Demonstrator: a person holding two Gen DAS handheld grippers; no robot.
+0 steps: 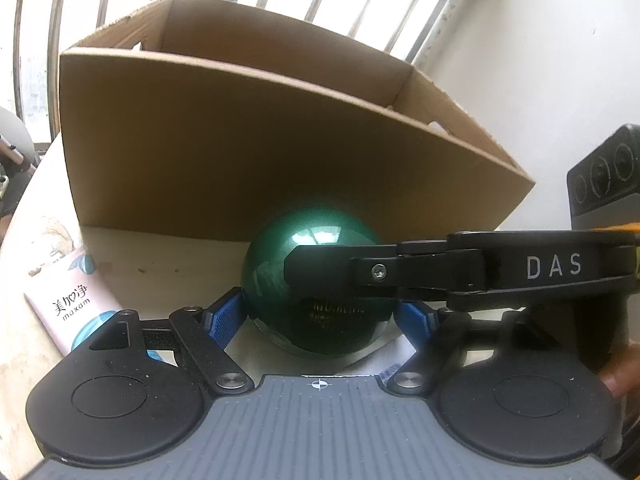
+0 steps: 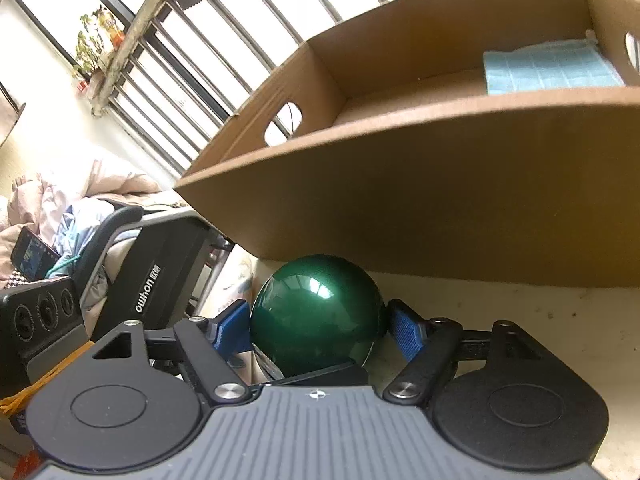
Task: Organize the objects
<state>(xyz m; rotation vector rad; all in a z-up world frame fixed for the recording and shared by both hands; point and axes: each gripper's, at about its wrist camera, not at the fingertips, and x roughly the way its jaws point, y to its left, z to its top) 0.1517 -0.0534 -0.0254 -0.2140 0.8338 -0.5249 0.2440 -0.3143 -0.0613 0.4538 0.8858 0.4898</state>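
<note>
A shiny dark green ball (image 1: 280, 264) sits on the table just in front of an open cardboard box (image 1: 224, 152). Both grippers are closed around it. My left gripper (image 1: 316, 320) has its blue pads (image 1: 224, 318) against the ball's two sides. My right gripper (image 2: 316, 326) holds the same green ball (image 2: 316, 312) between its blue pads (image 2: 406, 332); its black arm marked DAS (image 1: 480, 268) crosses the ball from the right in the left wrist view. The cardboard box (image 2: 440, 208) holds a light blue cloth (image 2: 548, 70).
A white maxam package (image 1: 72, 304) lies on the table at the left. A black device with round dials (image 1: 604, 176) stands at the right. In the right wrist view a black case marked cwhon (image 2: 160, 276) and bedding (image 2: 60, 200) lie left, off the table.
</note>
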